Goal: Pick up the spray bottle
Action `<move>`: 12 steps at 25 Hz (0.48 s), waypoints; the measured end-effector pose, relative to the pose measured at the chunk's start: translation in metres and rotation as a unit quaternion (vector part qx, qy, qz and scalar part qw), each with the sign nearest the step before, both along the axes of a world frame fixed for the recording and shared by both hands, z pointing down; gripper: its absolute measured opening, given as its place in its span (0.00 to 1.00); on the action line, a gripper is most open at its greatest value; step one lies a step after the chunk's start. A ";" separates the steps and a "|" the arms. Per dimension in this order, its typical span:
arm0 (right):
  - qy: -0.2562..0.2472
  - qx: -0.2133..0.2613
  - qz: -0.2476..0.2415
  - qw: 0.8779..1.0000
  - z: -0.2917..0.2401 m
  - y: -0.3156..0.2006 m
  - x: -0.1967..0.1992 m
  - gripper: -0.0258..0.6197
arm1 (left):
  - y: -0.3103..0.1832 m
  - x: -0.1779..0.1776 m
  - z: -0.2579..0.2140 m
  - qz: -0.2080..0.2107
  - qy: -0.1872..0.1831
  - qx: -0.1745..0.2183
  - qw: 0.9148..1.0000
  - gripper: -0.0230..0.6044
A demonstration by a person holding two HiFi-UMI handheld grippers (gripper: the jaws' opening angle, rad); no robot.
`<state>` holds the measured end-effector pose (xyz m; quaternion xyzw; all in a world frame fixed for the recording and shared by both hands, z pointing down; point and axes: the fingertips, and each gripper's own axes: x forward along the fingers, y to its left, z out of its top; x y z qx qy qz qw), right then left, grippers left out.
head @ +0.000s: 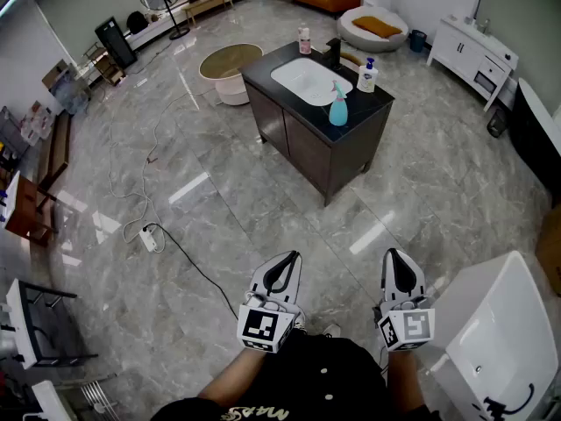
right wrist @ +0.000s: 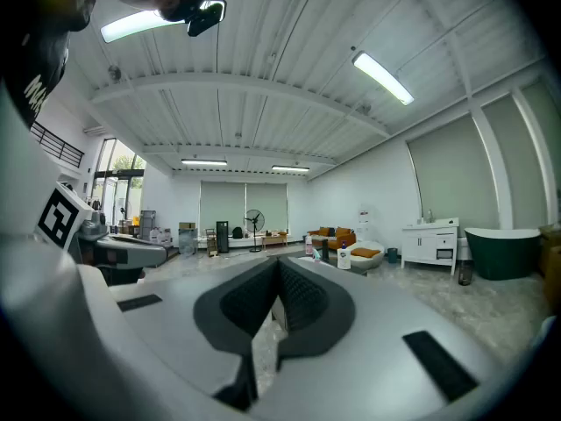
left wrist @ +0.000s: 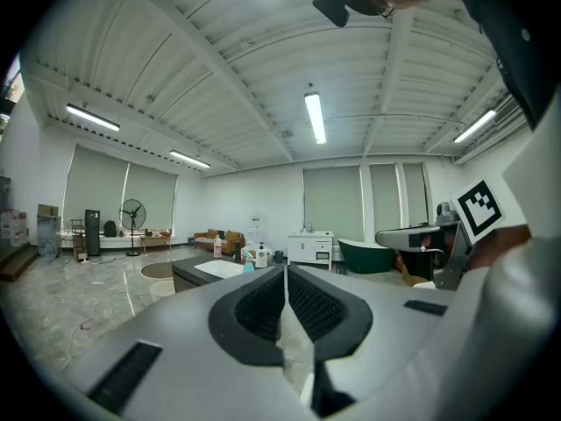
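Note:
The teal spray bottle (head: 338, 105) stands upright on the near right part of a dark vanity counter (head: 377, 103), beside its white sink (head: 308, 79). In the left gripper view the spray bottle (left wrist: 248, 266) is small and far off, just left of the jaw tips. My left gripper (head: 285, 261) and right gripper (head: 396, 257) are held close to my body over the marble floor, far short of the vanity. Both point toward it. The left gripper (left wrist: 286, 270) and the right gripper (right wrist: 279, 261) have their jaws pressed together with nothing between them.
A white pump bottle (head: 368, 75), a pink bottle (head: 304, 39) and a black faucet (head: 334, 51) share the counter. A power strip with cable (head: 149, 238) lies on the floor at left. A white tub (head: 500, 340) stands close at my right, a round low table (head: 230, 64) behind the vanity.

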<state>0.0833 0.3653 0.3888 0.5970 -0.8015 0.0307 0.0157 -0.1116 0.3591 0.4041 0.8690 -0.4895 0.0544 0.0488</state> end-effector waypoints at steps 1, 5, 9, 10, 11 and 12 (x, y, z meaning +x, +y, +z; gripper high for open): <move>0.000 0.000 0.000 1.000 -0.001 -0.001 -0.001 0.03 | -0.001 -0.001 0.000 -0.001 0.001 0.001 1.000 0.07; 0.001 -0.001 -0.002 1.000 0.001 -0.006 -0.003 0.03 | -0.005 -0.003 0.001 -0.004 0.003 0.002 1.000 0.07; 0.003 -0.002 0.000 1.000 0.002 -0.010 -0.008 0.03 | -0.008 -0.008 0.002 -0.001 0.003 0.003 1.000 0.07; 0.002 -0.002 0.000 1.000 0.003 -0.011 -0.010 0.03 | -0.009 -0.009 0.001 0.000 0.004 0.004 1.000 0.07; 0.001 -0.003 0.001 1.000 0.004 -0.013 -0.012 0.03 | -0.011 -0.011 0.002 0.000 0.005 0.003 1.000 0.07; -0.001 -0.004 0.002 1.000 0.005 -0.015 -0.013 0.03 | -0.013 -0.014 0.003 0.000 0.006 0.002 1.000 0.07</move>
